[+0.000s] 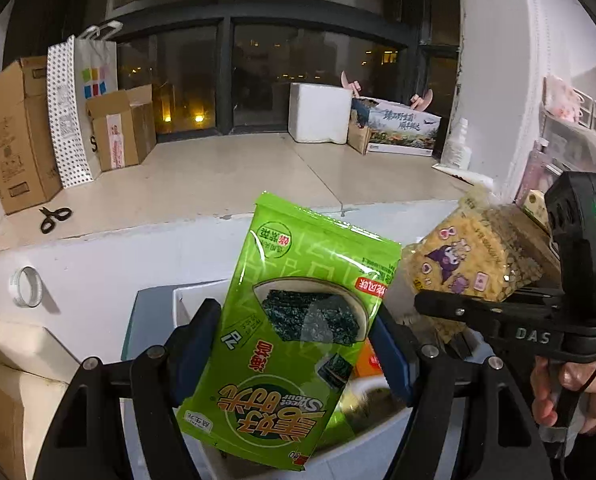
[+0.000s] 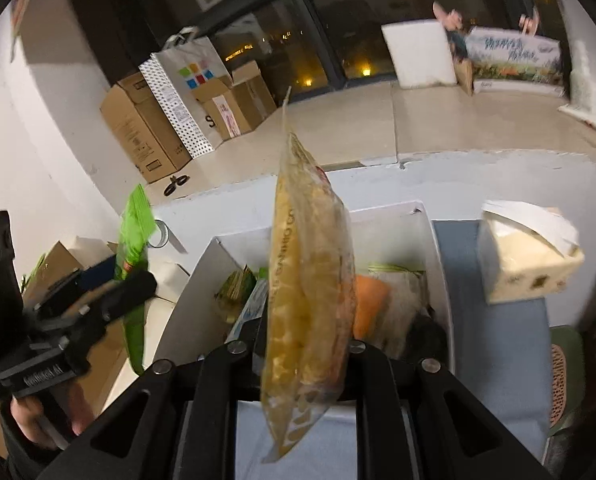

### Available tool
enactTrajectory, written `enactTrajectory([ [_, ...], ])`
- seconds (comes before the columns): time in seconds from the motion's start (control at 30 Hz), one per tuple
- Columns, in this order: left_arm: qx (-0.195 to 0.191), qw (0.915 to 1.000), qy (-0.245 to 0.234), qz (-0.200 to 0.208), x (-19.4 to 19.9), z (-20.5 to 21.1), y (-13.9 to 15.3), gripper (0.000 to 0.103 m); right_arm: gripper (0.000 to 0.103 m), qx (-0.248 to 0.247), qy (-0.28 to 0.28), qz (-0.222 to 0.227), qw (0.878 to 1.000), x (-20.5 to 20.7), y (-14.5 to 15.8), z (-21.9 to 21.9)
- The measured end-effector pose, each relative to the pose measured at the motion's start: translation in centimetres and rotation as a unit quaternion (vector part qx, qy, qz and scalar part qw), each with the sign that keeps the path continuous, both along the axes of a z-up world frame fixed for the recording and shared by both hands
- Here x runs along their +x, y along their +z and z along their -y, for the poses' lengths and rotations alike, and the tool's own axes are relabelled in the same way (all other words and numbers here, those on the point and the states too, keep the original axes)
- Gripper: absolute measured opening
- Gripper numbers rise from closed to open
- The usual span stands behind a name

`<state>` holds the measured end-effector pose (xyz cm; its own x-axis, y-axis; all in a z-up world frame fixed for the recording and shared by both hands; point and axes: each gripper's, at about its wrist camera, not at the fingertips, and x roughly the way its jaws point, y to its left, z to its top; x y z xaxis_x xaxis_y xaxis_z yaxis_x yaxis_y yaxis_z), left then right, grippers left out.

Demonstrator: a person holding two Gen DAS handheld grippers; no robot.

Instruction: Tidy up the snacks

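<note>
Left gripper (image 1: 294, 344) clamped on green seaweed snack bag (image 1: 294, 336), right gripper (image 2: 303, 350) clamped on yellow snack pouch (image 2: 309, 280), both above white storage box (image 2: 437, 248).

Both grippers point downward: left gripper (image 1: 294, 344) clamped wide, right gripper (image 2: 305, 356) pinched nearly shut (both loaded).

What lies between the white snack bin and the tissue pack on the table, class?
Only a bare strip of blue tabletop separates the white snack bin from the tissue pack, shown in the right wrist view.
</note>
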<state>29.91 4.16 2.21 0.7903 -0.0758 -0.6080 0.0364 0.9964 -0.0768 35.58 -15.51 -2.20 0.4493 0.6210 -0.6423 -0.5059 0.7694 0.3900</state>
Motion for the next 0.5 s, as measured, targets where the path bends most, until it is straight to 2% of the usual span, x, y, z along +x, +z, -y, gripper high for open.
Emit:
enactTrajectory([
  [0.03, 0.0, 1.0, -0.006, -0.003, 0.5, -0.1, -0.4, 0.087, 0.026, -0.005, -0.01, -0.007, 1.0, 0.9, -0.3, -0.3],
  [0.07, 0.005, 0.9999, -0.008, -0.009, 1.1, -0.1, -0.8, 0.098, 0.071, -0.012, -0.013, -0.017, 1.0, 1.6, -0.7, -0.6],
  [0.1, 0.012, 0.9998, 0.001, -0.013, 1.5, -0.3, -1.2, 0.103, 0.096, -0.035, -0.028, -0.036, 0.998, 2.6, -1.5, -0.9],
  [0.13, 0.004, 0.9998, 0.003, -0.017, 1.8, -0.7, -1.7, 0.103, 0.103, -0.043, -0.051, -0.035, 0.997, 3.0, -1.8, -0.7],
  [0.2, -0.014, 0.9994, -0.004, -0.031, 1.7, -1.0, -2.7, 0.103, 0.103, -0.037, -0.063, -0.038, 0.997, 3.4, -2.3, -0.2],
  [0.3, 0.003, 0.9994, -0.004, -0.034, 1.2, -0.4, -3.6, 0.103, 0.103, -0.048, -0.063, -0.032, 0.996, 3.0, -2.5, 0.1],
  [0.37, 0.025, 0.9995, 0.0, -0.019, 0.4, 0.2, -3.4, 0.103, 0.103, -0.064, -0.064, -0.007, 0.996, 2.3, -2.0, 0.1],
  [0.5, 0.049, 0.9984, 0.014, 0.025, -2.1, 1.0, -1.9, 0.103, 0.103, -0.054, -0.062, 0.023, 0.996, 0.9, -0.7, 0.9],
])
